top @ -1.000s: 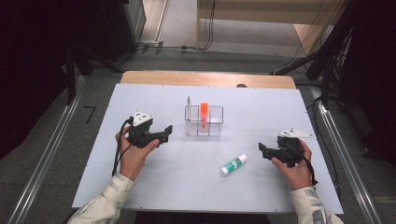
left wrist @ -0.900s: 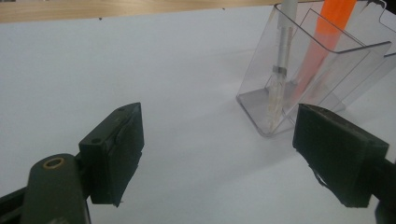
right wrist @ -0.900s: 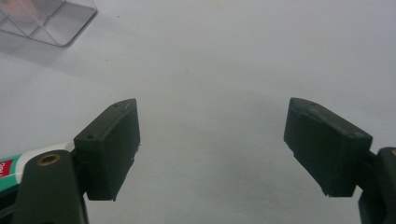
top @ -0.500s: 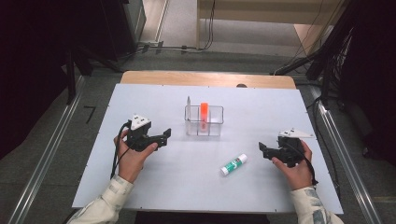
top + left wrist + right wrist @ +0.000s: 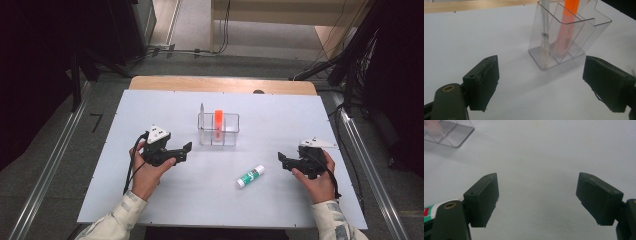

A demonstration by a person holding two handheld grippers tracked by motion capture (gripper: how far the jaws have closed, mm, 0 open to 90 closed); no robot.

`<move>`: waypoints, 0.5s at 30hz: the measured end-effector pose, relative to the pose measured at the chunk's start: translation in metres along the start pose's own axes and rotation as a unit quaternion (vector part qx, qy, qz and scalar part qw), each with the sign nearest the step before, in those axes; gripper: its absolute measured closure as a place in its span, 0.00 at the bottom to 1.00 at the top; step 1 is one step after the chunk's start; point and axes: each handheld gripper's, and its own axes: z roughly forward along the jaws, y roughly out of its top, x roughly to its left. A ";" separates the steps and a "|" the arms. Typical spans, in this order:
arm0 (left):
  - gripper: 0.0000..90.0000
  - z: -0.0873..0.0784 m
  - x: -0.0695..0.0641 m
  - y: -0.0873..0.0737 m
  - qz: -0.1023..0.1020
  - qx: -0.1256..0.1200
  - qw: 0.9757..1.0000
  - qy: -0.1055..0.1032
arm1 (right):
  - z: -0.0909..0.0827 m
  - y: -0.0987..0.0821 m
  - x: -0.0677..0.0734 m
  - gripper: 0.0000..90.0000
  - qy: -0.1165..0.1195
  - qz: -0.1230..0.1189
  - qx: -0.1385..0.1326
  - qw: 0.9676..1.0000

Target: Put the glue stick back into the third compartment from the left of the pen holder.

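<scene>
Both grippers empty. My left gripper has its jaws spread wide, nothing between them; same for my right gripper. Both rest low over the white table, each in a hand.

Glue stick lies flat on the table, white cap toward 7 o'clock, body running up toward 1 o'clock. It sits just at 8 o'clock of the right gripper, apart from it, not touched. In the right gripper view its end peeks out behind the left-hand jaw, so the jaws point past it, not at it. I judge a turn toward it is needed before any close.

Clear organizer stands upright at table centre, at 12 o'clock of the glue stick, well apart. Orange marker stands in a middle compartment, a thin grey-white pen in the leftmost. In the left gripper view the organizer sits ahead of the jaws, clear of both. My read: left is staged to steady the organizer, right to fetch the glue stick for the free compartment.
</scene>
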 end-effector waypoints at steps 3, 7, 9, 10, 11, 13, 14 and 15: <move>0.16 0.002 -0.005 0.000 0.000 -0.002 1.000 -0.008 | 0.000 0.000 -0.001 0.19 0.000 0.000 0.001 1.000; 0.16 0.005 -0.015 0.000 0.007 0.002 1.000 -0.019 | 0.000 0.000 -0.001 0.19 -0.002 -0.001 0.000 1.000; 0.16 0.006 -0.019 -0.001 0.010 0.004 1.000 -0.023 | 0.000 0.000 -0.001 0.19 -0.002 -0.001 0.000 1.000; 0.16 0.007 -0.021 -0.001 0.010 0.005 1.000 -0.026 | 0.000 0.000 -0.001 0.19 -0.003 -0.001 0.000 1.000; 0.16 0.008 -0.024 -0.001 0.011 0.006 1.000 -0.029 | 0.000 0.000 -0.001 0.19 -0.003 0.000 0.000 1.000; 0.16 0.010 -0.027 -0.001 0.013 0.007 0.999 -0.031 | 0.000 0.000 -0.001 0.19 -0.003 -0.001 0.001 1.000; 0.16 0.012 -0.029 -0.001 0.013 0.007 0.999 -0.035 | 0.000 0.000 -0.001 0.19 -0.003 -0.001 0.000 1.000; 0.16 0.013 -0.031 -0.001 0.012 0.007 0.999 -0.037 | 0.000 0.000 0.000 0.19 -0.003 0.000 0.001 1.000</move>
